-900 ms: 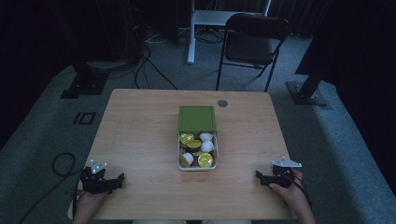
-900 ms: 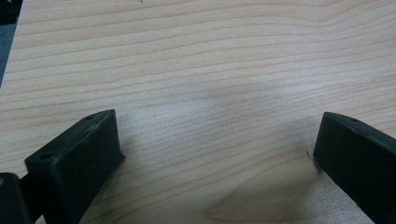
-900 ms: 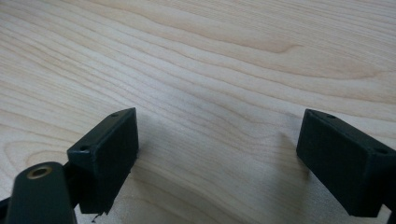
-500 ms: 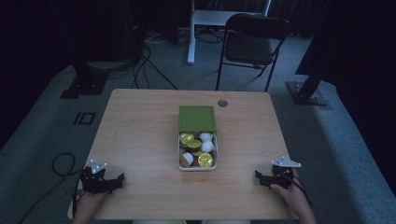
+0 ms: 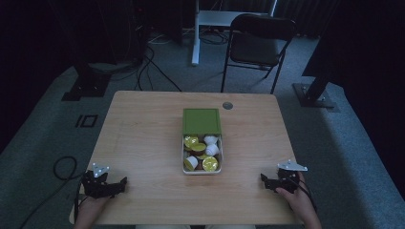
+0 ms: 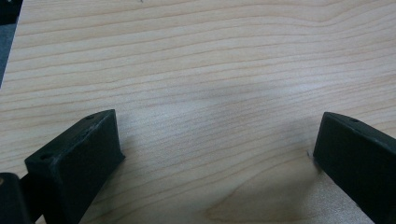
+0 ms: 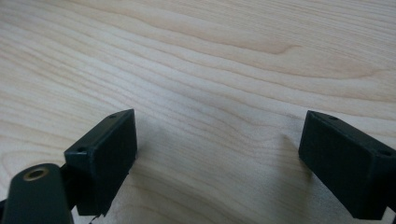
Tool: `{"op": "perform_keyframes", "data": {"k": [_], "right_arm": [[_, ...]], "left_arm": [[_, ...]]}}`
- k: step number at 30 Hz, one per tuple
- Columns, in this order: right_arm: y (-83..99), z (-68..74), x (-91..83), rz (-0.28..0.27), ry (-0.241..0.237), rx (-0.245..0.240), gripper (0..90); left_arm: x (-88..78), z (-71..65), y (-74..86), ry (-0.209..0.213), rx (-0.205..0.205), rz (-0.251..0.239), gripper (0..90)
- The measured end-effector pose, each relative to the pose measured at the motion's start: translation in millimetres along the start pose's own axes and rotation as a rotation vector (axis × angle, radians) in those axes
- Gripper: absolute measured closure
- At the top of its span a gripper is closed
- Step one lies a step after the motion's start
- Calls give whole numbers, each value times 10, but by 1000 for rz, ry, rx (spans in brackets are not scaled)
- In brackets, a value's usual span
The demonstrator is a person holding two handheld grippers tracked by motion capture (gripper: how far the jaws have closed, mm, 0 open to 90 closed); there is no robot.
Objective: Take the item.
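Your left gripper (image 5: 122,183) rests at near-left table (image 5: 143,129) corner, jaws spread, nothing between. Your right gripper (image 5: 264,179) sits at near-right edge, jaws spread wide, bare wood between. Open box (image 5: 183,157) of capsules (image 5: 210,163) lies mid-table, well apart from both, green lid (image 5: 201,121) on far side.

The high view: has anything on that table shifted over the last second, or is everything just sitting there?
Nothing has visibly changed. The left tool and right tool rest open and empty near the table's front corners as before. The box of capsules sits untouched in the middle, its green lid beyond it.
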State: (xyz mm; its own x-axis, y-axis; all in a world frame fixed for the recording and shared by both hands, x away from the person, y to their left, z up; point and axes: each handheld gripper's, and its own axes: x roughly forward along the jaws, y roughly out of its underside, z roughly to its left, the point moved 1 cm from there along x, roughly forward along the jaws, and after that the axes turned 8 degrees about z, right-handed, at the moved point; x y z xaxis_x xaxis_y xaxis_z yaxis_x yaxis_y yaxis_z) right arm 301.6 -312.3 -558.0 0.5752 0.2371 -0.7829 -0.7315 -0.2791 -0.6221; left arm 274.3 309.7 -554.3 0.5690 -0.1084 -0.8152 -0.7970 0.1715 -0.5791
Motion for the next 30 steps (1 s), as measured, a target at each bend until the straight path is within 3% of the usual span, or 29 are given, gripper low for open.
{"op": "perform_keyframes", "data": {"k": [11,30], "right_arm": [[-62,55,-40,1,-15,10,115],[-337,115,-292,-76,-15,15,138]], "left_arm": [[0,0,0,0,0,0,9],[0,0,0,0,0,0,9]]}}
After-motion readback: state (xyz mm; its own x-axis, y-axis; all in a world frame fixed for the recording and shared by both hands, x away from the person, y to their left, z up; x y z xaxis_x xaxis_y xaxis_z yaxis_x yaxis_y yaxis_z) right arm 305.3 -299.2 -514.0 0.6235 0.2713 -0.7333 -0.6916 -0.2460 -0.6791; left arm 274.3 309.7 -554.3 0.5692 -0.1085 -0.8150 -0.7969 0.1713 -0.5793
